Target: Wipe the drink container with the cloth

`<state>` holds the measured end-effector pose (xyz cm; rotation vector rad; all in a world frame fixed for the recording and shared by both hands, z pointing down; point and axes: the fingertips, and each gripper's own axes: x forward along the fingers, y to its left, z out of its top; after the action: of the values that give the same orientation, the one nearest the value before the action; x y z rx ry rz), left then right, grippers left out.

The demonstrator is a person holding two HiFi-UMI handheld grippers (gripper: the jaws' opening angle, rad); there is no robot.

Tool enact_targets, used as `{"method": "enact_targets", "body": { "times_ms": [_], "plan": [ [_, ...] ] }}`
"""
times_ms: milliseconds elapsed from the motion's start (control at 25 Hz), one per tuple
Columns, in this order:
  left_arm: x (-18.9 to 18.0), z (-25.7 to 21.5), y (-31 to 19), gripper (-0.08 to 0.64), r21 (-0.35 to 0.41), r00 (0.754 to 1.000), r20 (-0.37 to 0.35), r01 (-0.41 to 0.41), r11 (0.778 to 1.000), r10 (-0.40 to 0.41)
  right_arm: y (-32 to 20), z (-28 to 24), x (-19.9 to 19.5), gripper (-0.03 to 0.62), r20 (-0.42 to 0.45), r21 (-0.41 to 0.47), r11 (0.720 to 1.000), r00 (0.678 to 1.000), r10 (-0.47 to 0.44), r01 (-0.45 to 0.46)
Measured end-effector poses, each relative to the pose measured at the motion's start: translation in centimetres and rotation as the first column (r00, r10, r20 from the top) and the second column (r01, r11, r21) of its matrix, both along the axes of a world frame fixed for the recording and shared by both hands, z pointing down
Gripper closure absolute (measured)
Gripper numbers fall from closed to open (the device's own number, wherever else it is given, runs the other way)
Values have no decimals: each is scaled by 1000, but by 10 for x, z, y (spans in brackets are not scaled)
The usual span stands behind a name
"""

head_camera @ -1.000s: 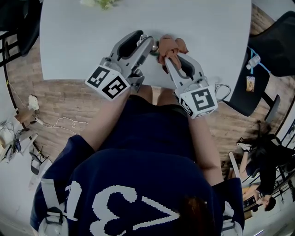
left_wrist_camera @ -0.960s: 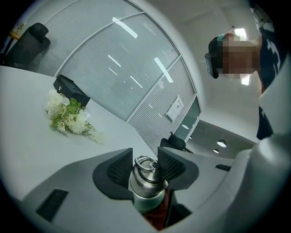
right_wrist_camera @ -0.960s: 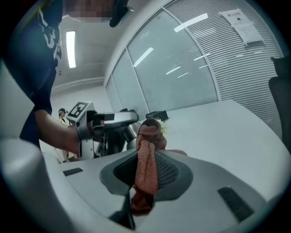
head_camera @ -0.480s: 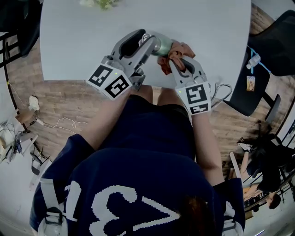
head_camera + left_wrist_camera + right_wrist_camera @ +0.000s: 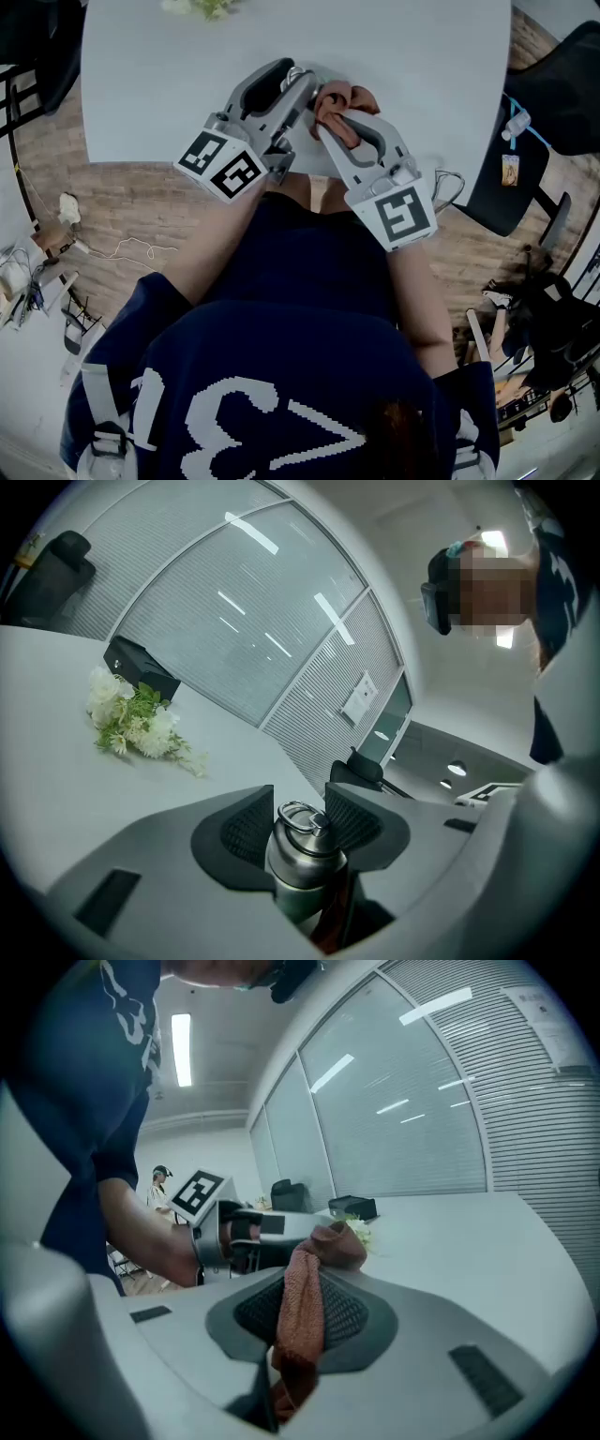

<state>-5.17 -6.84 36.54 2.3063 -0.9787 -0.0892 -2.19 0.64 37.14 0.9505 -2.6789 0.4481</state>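
The left gripper's [image 5: 300, 810] jaws are clamped on the neck of the drink container [image 5: 302, 860], a steel bottle with a wire loop on its lid, one pad on each side. The right gripper's [image 5: 302, 1324] jaws are pinched on the cloth [image 5: 305, 1283], a rust-coloured towel that runs between the pads, bunches into a knot past their tips and hangs down behind them.

In the left gripper view a strip of the same cloth shows against the bottle's lower right side. From the head view the two grippers meet tip to tip over the near edge of the pale table [image 5: 422, 75]. There the cloth [image 5: 339, 98] is heaped at the left gripper's [image 5: 305, 86] tip and covers nearly all of the bottle, with the right gripper [image 5: 328, 120] just beside it. A bunch of white flowers [image 5: 136, 726] lies well apart, at the table's far side.
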Motion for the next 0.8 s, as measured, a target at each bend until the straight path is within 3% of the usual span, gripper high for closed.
{"method": "enact_targets", "body": {
  "times_ms": [120, 480, 640, 800],
  "plan": [
    [0, 0, 0, 380, 1, 1000, 6, 8, 1000, -8, 0, -8, -9, 511, 20, 12, 1000, 1000, -15, 15],
    [-2, -1, 1, 380, 7, 1000, 12, 4, 1000, -4, 12, 24, -4, 512, -37, -28, 999, 999, -18, 17],
    [-1, -2, -2, 380, 8, 1000, 19, -2, 1000, 2, 18, 48, 5, 511, -101, -93, 996, 995, -17, 8],
    [7, -2, 1, 379, 20, 999, 37, -19, 1000, 18, 26, 87, 24, 511, -194, -213, 977, 981, -13, -29]
  ]
}}
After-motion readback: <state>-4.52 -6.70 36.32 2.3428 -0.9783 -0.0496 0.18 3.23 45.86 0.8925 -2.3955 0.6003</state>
